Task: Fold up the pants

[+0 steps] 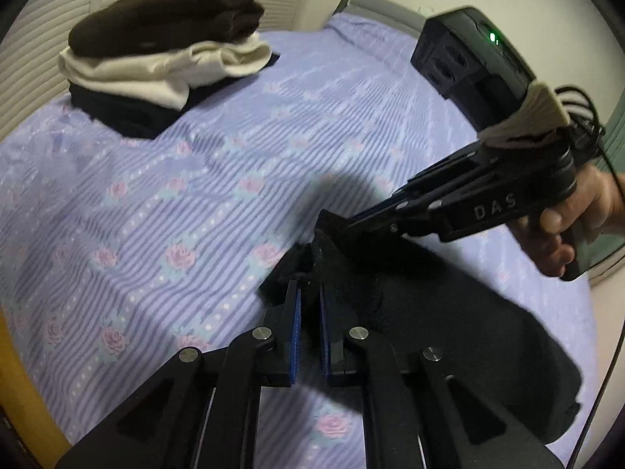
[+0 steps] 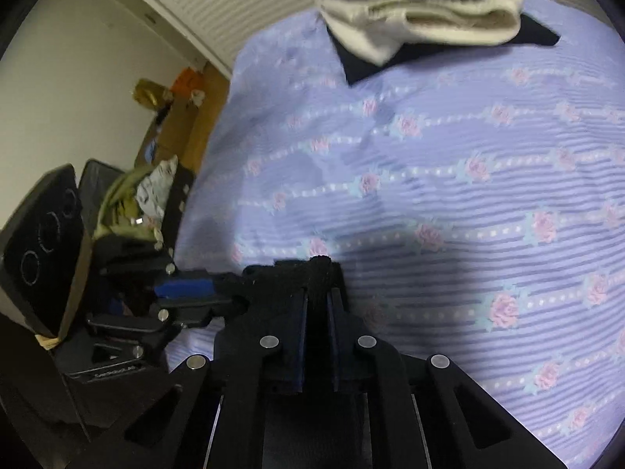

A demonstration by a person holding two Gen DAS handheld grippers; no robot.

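Note:
The black pants (image 1: 449, 312) lie bunched on the purple flowered bedspread (image 1: 175, 203) at the lower right of the left wrist view. My left gripper (image 1: 309, 293) is shut on a black fold of the pants edge. My right gripper (image 1: 332, 222), held by a hand at the right, is shut on the same edge just beyond it. In the right wrist view my right gripper (image 2: 317, 293) pinches black pants fabric (image 2: 312, 269), with my left gripper (image 2: 218, 293) close at its left holding the same edge.
A stack of folded clothes (image 1: 164, 51), brown on cream on black, sits at the far left of the bed and shows in the right wrist view (image 2: 422, 15). Louvred doors (image 1: 47, 39) stand behind. Boxes and clutter (image 2: 156, 179) lie on the floor beside the bed.

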